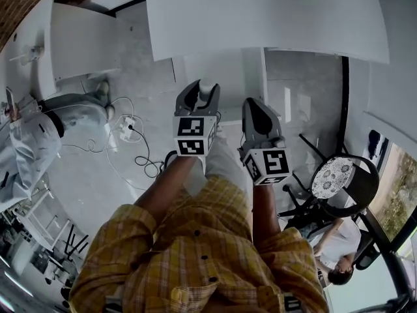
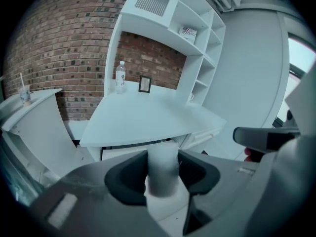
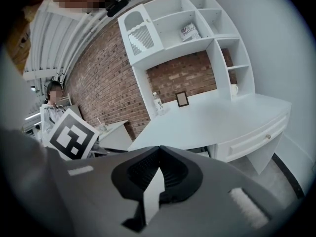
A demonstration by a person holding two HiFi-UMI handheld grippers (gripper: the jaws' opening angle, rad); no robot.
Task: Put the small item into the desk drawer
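Note:
The small item is a white cylinder [image 2: 163,174] that stands between the dark pads of my left gripper [image 2: 163,155], which is shut on it. In the head view my left gripper [image 1: 200,91] and my right gripper [image 1: 256,107] are side by side in front of my body, below the white desk [image 1: 260,12]. My right gripper [image 3: 159,150] has its tips together with nothing between them. The desk [image 3: 212,120] carries a shelf unit against a brick wall. A closed drawer with a small knob [image 3: 261,138] sits under its right end.
A water bottle [image 2: 120,76] and a small picture frame [image 2: 144,84] stand at the back of the desk. A white side table [image 2: 29,117] stands to the left. A seated person [image 1: 26,149], floor cables [image 1: 130,142], a chair [image 1: 332,177] and another person [image 1: 335,253] are around me.

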